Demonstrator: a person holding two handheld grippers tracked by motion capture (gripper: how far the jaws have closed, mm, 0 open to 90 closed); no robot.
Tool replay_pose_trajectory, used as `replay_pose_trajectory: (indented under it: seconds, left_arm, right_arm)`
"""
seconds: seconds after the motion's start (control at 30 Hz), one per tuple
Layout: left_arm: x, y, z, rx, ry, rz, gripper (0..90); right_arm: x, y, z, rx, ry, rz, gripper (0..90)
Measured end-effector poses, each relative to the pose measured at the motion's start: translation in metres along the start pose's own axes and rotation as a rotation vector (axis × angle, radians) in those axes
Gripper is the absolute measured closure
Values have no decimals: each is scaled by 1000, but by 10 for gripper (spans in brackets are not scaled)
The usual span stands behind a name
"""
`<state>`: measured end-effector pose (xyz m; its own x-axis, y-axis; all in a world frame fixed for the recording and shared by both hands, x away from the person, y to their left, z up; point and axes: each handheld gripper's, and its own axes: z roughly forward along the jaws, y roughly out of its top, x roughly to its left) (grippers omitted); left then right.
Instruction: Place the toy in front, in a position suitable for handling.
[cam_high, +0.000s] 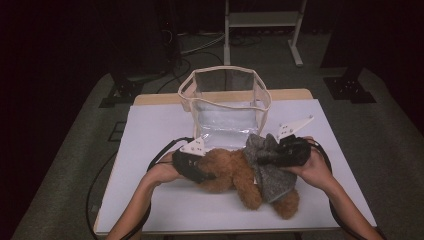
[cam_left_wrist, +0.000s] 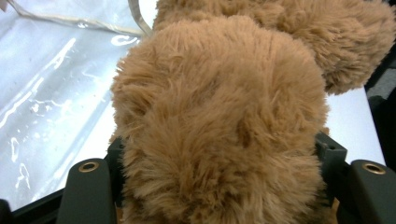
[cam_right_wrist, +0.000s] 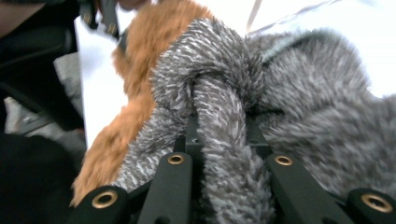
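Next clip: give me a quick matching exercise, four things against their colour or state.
Things:
1. teddy bear
2. fuzzy garment
3. storage bag
4. right hand-held gripper

Colour or state:
A. clear walls with cream trim, standing open at the table's far side
B. grey, on the bear
C. brown, lying on the white table
D. shut on a fold of grey fabric

Pairs: 1-C, 2-B, 3-A, 4-D

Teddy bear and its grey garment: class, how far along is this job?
Done: the grey garment lies around the teddy bear. In hand: the left hand-held gripper clamps the bear, the right hand-held gripper pinches a grey fold. Left: the clear bag stands open, nothing inside.
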<state>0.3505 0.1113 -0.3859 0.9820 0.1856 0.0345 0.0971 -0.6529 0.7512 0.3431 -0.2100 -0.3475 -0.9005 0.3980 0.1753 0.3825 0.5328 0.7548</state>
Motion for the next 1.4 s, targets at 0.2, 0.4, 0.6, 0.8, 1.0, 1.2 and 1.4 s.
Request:
replay_pose_trajectory:
  seconds: [0.2,0.4,0.6,0.8,1.0,1.2,1.4]
  left_arm:
    - [-1,9,-3,11,58,60,334]
    - [-4,0,-9,-21,35,37,339]
    - [-6,-2,-6,-25,33,31,333]
    - [-3,-11,-14,-71,14,-18,190]
    - [3,-15,-15,-67,8,-51,325]
    - [1,-12,-11,-63,4,-45,349]
    - [3,-15,-16,-73,1,-49,178]
  right_arm:
    - [-4,6,6,3,3,-2,770]
    - [-4,-12,2,-21,35,24,771]
    - [5,7,-2,-4,-15,-19,766]
    - [-1,-2,10,3,16,-10,768]
    - [-4,-6,-6,12,-5,16,768]
    - [15,26,17,54,16,-73,765]
    - [12,3,24,51,48,-48,770]
